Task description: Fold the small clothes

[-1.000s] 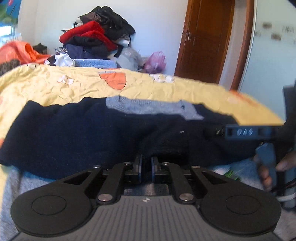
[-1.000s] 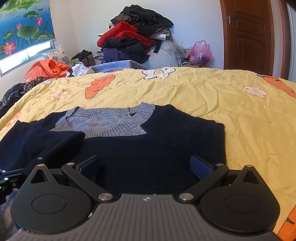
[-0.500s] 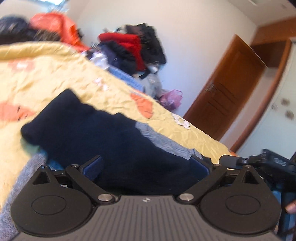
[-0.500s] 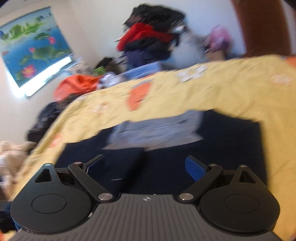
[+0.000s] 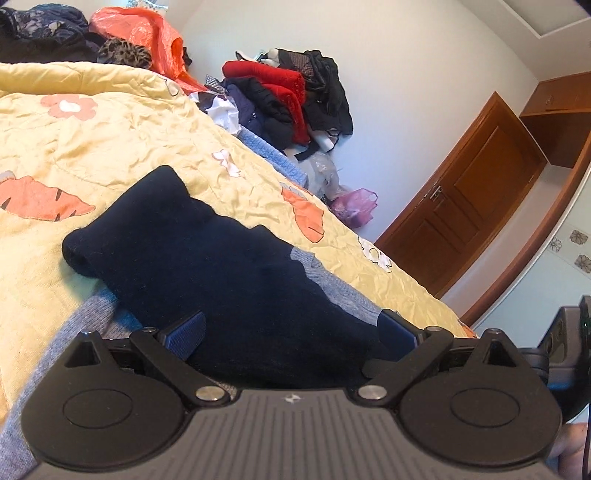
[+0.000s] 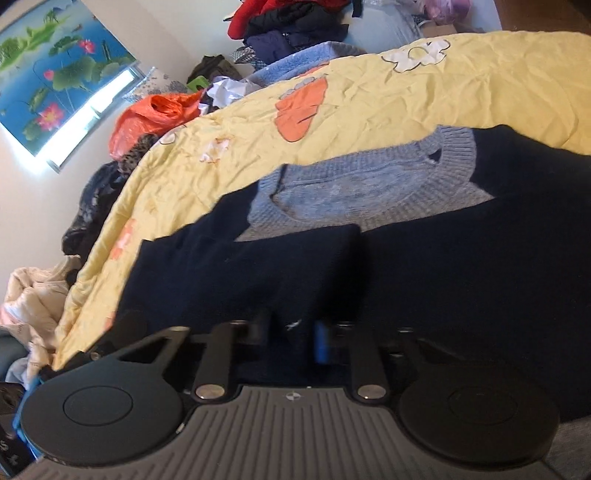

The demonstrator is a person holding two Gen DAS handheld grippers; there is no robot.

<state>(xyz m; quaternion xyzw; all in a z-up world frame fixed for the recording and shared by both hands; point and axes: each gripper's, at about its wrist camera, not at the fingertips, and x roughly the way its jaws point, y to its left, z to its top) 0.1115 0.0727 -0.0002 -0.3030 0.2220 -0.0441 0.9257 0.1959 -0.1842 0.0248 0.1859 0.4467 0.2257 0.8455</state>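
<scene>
2 blue-padded fingers [image 5: 186, 329] of the left gripper [image 5: 291, 332] stand wide apart in the left wrist view, nothing clamped, with the navy knitted sweater with a grey-blue ribbed collar [image 5: 207, 258] lying between and beyond them. The sweater rests near the front edge of a wrinkled yellow quilt printed with orange carrots and white flowers [image 5: 122, 136], which covers the bed. Past the quilt's far edge sit a heap of red and black clothes [image 5: 288, 88] and an orange plastic bag [image 5: 147, 33] against a white wall, beside a brown wooden door [image 5: 465, 206].

From the right wrist, the right gripper [image 6: 291, 334] is closing, its jaws narrow on a fold of the sweater [image 6: 461, 266]. A lotus-painted blind [image 6: 55, 70] hangs over the window at the left.
</scene>
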